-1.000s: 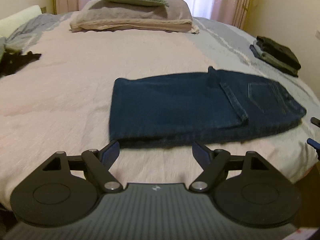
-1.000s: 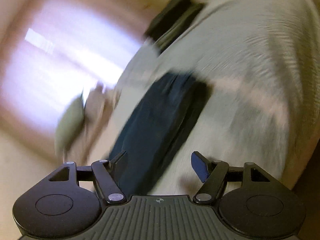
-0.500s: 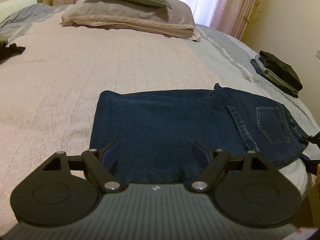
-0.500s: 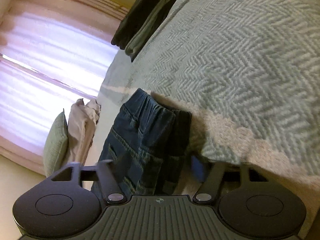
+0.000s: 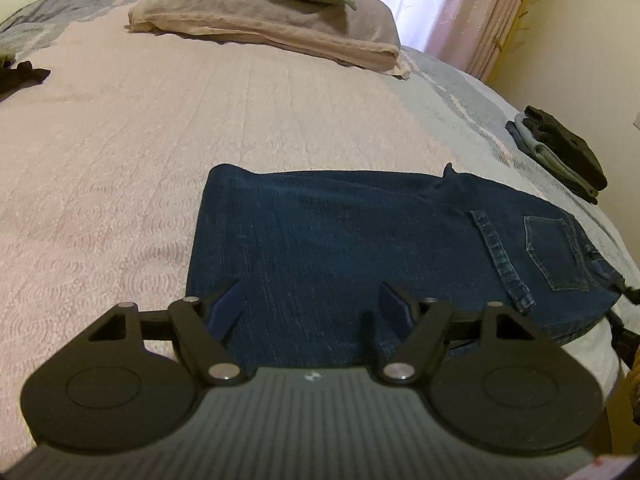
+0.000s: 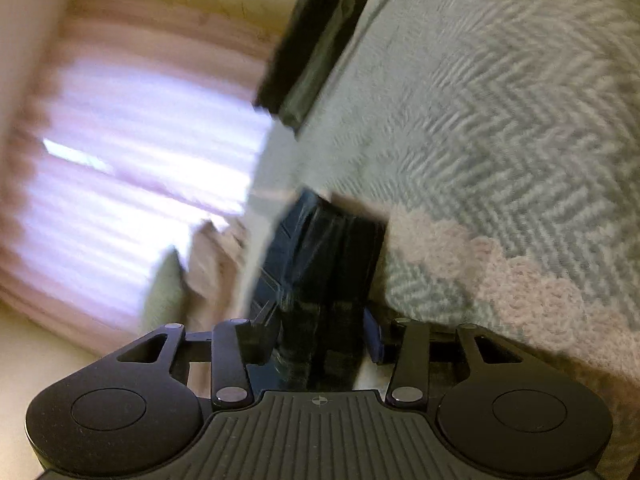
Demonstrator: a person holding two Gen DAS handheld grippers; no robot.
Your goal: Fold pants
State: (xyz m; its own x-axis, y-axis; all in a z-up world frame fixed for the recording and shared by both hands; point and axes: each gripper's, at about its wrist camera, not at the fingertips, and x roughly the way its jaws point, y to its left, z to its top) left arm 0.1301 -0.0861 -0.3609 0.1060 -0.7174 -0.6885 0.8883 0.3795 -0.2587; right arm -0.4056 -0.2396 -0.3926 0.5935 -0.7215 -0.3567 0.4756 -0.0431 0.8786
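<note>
The left black two-finger gripper with blue pads (image 5: 310,306) fills the lower half of its frame, angled downward, its jaws spread wide and just easing inward, with dark blue denim pants (image 5: 360,248) lying under and between the pads, untouched on either side. The right black two-finger gripper (image 6: 320,338), rolled sideways at lower centre, has just been narrowing, its pads pressing the pants' thick folded edge from both sides.

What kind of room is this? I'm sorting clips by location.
Most likely a bedroom: a wide bed under a quilted pink spread, stacked pillows at its head, and pink curtains over a bright window. Folded jeans lie on the bed.
</note>
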